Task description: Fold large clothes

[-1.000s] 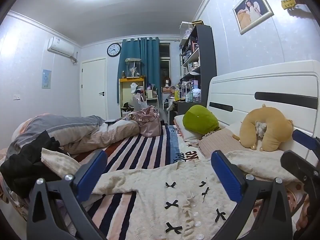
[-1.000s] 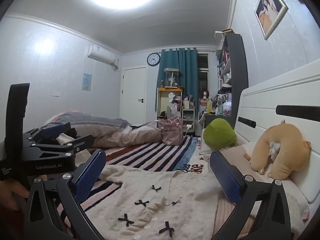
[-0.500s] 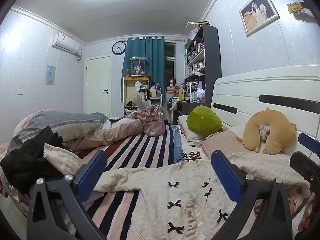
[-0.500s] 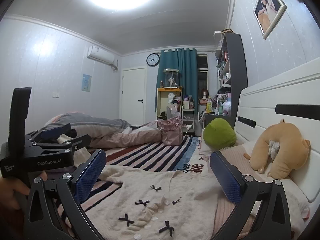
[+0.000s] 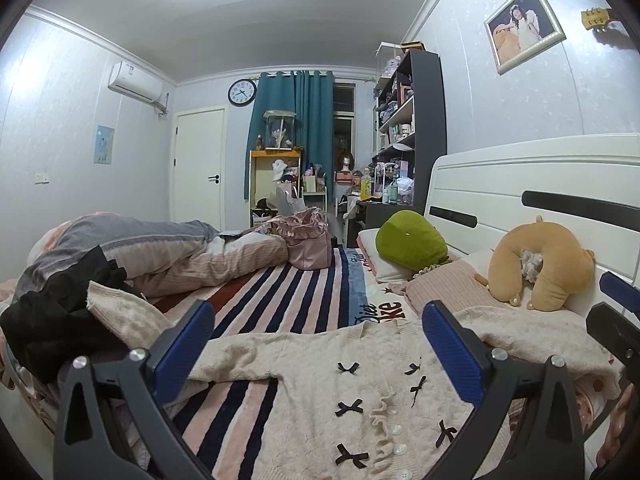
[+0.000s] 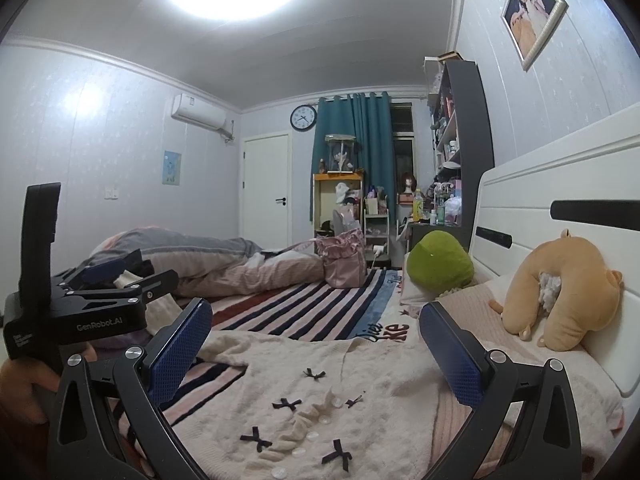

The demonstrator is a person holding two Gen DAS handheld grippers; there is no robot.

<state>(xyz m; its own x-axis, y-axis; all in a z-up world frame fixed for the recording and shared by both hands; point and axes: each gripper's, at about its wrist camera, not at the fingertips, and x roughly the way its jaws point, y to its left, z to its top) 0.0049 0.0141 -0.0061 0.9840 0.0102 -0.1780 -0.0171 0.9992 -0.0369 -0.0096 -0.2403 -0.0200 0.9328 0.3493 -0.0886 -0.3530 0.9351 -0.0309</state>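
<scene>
left of the left gripper's (image 5: 316, 344) jaws: a heap of dark clothing (image 5: 52, 320) and a grey and pink quilt (image 5: 160, 248) lie on the bed, well apart from the fingers. a cream sleeve end (image 5: 120, 312) rests just beside the left finger.

left gripper: jaws wide open, holding nothing. it hovers above the bed, with the blue pads (image 5: 182, 350) clear of the fabric.

between and ahead of the left jaws: the cream cardigan (image 5: 340, 392) lies spread flat on the striped bedsheet (image 5: 288, 300), front side up, black bows and a buttoned ruffle strip visible. beyond it, at the far end of the bed, stands a pink bag (image 5: 308, 244).

right gripper (image 6: 316, 344): jaws wide open, holding nothing, also above the cardigan (image 6: 328, 400). in its view the left gripper's body (image 6: 80, 308) appears left of the jaws, held by a hand (image 6: 24, 380) at the frame edge.

right of both sets of jaws: a green cushion (image 6: 440, 264) and a tan neck pillow (image 6: 560, 300) rest against the white headboard (image 6: 560, 184). one cardigan sleeve (image 5: 520, 328) extends toward the headboard, below the neck pillow.
</scene>
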